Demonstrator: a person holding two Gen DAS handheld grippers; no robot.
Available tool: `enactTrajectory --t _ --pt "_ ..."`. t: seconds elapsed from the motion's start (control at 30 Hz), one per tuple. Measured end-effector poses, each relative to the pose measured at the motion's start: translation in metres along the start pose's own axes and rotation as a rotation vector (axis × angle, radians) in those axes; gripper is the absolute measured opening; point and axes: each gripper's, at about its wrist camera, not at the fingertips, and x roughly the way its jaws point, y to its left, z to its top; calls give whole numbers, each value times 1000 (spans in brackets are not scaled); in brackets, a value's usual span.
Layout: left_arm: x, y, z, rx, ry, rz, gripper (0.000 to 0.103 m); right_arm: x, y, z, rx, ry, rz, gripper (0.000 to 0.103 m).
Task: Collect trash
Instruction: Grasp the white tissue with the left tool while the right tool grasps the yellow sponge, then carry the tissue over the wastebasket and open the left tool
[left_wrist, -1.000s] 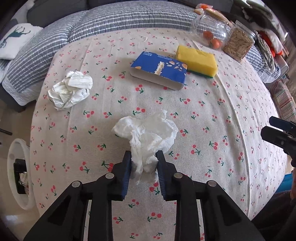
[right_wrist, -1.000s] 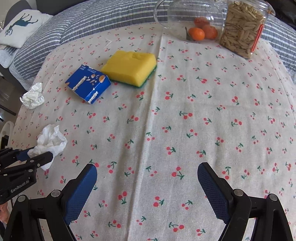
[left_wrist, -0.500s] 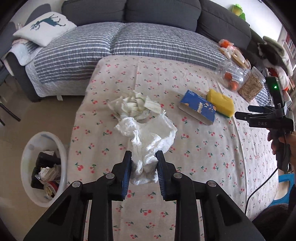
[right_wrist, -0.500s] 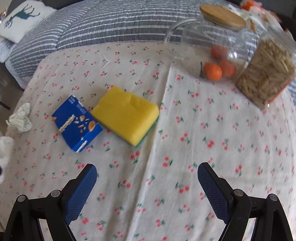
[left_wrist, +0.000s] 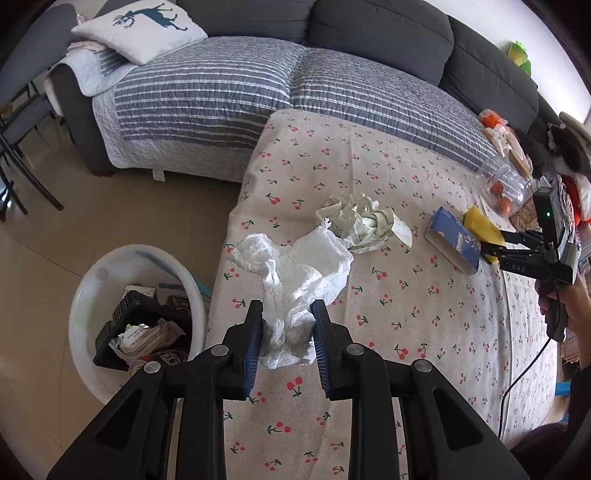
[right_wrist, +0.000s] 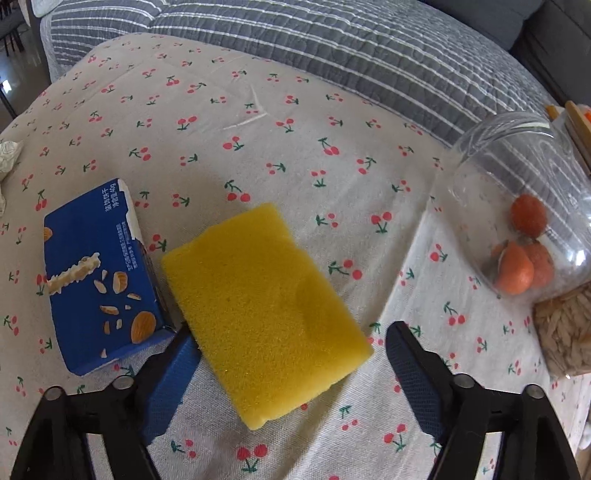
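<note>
Cherry-print cloth covered the tabletop (left_wrist: 424, 332) before a grey sofa. At far left, on the floor, a white bin (left_wrist: 92, 280) lay left of the left gripper (left_wrist: 286, 343), whose fingers were clamped on a crumpled tissue (left_wrist: 295, 273). Rightward, the right gripper (right_wrist: 291, 369) was seen closing, its fingers straddling a yellow sponge (right_wrist: 258, 302) beside a blue carton (right_wrist: 96, 280), not yet pressing.

White Chinese lettering is running along the upper edge of the blue snack box (right_wrist: 99, 280), ending in "40g"; the finer print down its side is too small to read. The letters "DAS" are showing on the right gripper (left_wrist: 517, 266).
</note>
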Motion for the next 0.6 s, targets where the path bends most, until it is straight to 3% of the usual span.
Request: enactTrajectory --t 0.17,0.37,0.6 --pt "-7 1 -2 -2 -8 -15 28 -10 7 -3 15 15 1 59" --pt "-23 8 -9 -3 -34 -23 28 -50 13 -14 15 4 -27 58" --pt "-40 35 -21 -64 -58 -29 28 -101 37 -38 56 15 6 58"
